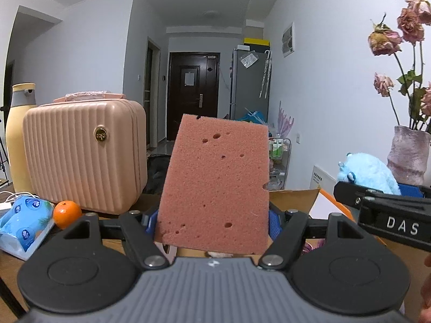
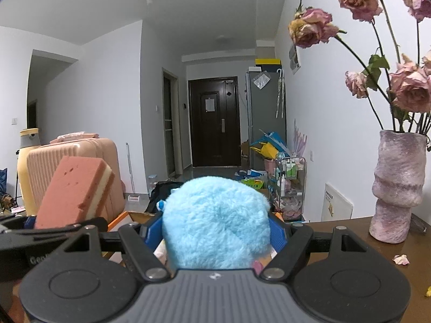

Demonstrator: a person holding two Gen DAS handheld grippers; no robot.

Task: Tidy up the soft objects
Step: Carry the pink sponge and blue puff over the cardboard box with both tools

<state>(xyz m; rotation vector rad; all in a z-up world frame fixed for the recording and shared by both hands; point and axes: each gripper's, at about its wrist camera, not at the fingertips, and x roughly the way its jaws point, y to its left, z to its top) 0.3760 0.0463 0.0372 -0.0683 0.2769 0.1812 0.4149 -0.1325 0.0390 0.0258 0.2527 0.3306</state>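
Observation:
My left gripper (image 1: 212, 223) is shut on a pink sponge (image 1: 215, 183), holding it upright above an open cardboard box (image 1: 293, 197). The sponge also shows in the right wrist view (image 2: 72, 191), with a cream layer on its side. My right gripper (image 2: 215, 231) is shut on a fluffy light-blue plush toy (image 2: 215, 220), held above the same box (image 2: 134, 216). In the left wrist view the plush (image 1: 369, 173) and the right gripper's black body sit at the right, close beside the left gripper.
A pink ribbed case (image 1: 83, 156) and a yellow bottle (image 1: 18, 134) stand at the left. An orange (image 1: 66, 213) and a blue tissue pack (image 1: 24, 220) lie in front of them. A purple vase of dried roses (image 2: 396, 185) stands on the brown table at the right.

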